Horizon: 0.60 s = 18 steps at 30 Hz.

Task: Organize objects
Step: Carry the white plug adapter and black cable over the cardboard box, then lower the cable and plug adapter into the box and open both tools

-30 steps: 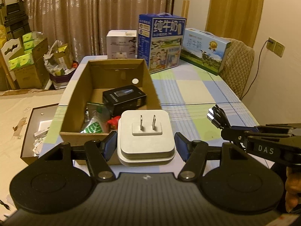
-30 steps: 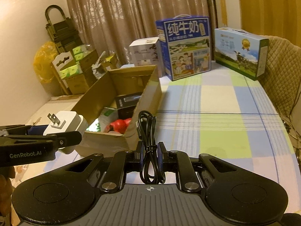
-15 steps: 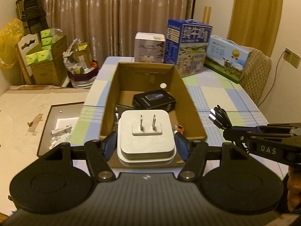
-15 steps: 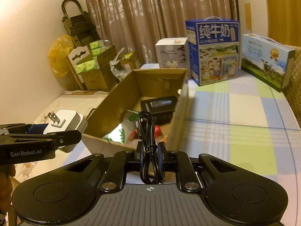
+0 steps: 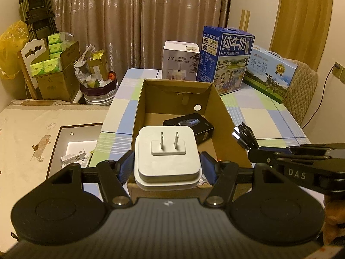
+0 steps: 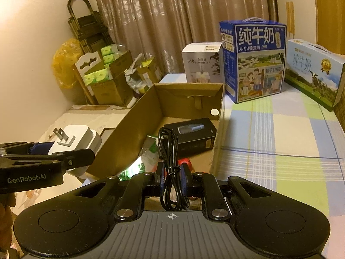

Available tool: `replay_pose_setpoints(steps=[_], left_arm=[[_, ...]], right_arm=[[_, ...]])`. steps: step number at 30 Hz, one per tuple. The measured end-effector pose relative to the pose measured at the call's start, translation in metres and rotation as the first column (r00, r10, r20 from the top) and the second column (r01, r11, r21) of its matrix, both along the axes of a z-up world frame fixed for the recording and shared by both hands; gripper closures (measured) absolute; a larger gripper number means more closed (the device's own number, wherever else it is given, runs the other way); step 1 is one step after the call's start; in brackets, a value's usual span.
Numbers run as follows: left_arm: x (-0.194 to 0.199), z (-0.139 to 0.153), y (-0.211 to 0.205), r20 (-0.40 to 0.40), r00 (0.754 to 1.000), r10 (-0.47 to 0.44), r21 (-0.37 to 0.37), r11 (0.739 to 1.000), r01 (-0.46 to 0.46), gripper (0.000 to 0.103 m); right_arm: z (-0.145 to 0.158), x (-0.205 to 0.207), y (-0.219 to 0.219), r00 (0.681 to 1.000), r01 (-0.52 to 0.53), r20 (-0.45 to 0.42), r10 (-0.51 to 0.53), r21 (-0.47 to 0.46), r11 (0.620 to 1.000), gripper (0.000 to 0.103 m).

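My left gripper (image 5: 167, 165) is shut on a white wall charger (image 5: 167, 157), its two metal prongs facing up. It hovers above the near wall of an open cardboard box (image 5: 138, 112). My right gripper (image 6: 172, 178) is shut on a bundled black cable (image 6: 170, 151), held above the near end of the same cardboard box (image 6: 138, 116). Inside lie a black product box (image 6: 194, 132), a green packet (image 6: 148, 151) and something red (image 6: 184, 161). The left gripper (image 6: 54, 151) with the charger (image 6: 79, 139) shows at the left of the right wrist view. The cable (image 5: 245, 137) shows at the right of the left wrist view.
At the back of the checked tablecloth (image 6: 280, 142) stand a white humidifier box (image 5: 180, 60), a blue milk carton (image 5: 226, 60) and a second milk case (image 5: 271, 73). Left of the table lie a low surface with a shallow tray (image 5: 71, 144), cartons and bags.
Both grippers have moved left along the table with their loads. The cardboard box has shifted from left of centre to centre in the left wrist view. Neither grip has changed.
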<state>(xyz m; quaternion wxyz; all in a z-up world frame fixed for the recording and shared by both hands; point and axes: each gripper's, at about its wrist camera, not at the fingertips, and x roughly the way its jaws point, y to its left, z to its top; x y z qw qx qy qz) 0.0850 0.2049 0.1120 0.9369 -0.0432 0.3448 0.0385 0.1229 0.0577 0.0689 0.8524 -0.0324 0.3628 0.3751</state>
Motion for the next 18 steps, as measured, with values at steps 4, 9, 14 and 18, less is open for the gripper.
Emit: replay_pose_setpoints(steps=[4, 9, 14, 18], left_arm=[[0.011, -0.002, 0.004, -0.003, 1.000, -0.004, 0.002, 1.000, 0.004, 0.042], [0.023, -0.006, 0.007, -0.010, 1.000, -0.012, 0.004, 1.000, 0.012, 0.042], [0.035, -0.010, 0.008, -0.021, 0.999, -0.023, 0.005, 1.000, 0.024, 0.042], [0.042, -0.013, 0.009, -0.031, 0.999, -0.029, 0.005, 1.000, 0.029, 0.042]], right_arm=[[-0.004, 0.009, 0.006, 1.000, 0.007, -0.011, -0.007, -0.003, 1.000, 0.091], [-0.008, 0.019, 0.012, 1.000, 0.014, -0.023, -0.014, 0.000, 1.000, 0.091], [-0.012, 0.028, 0.017, 0.999, 0.019, -0.031, -0.019, -0.002, 1.000, 0.091], [-0.016, 0.035, 0.019, 0.999, 0.020, -0.036, -0.021, -0.003, 1.000, 0.091]])
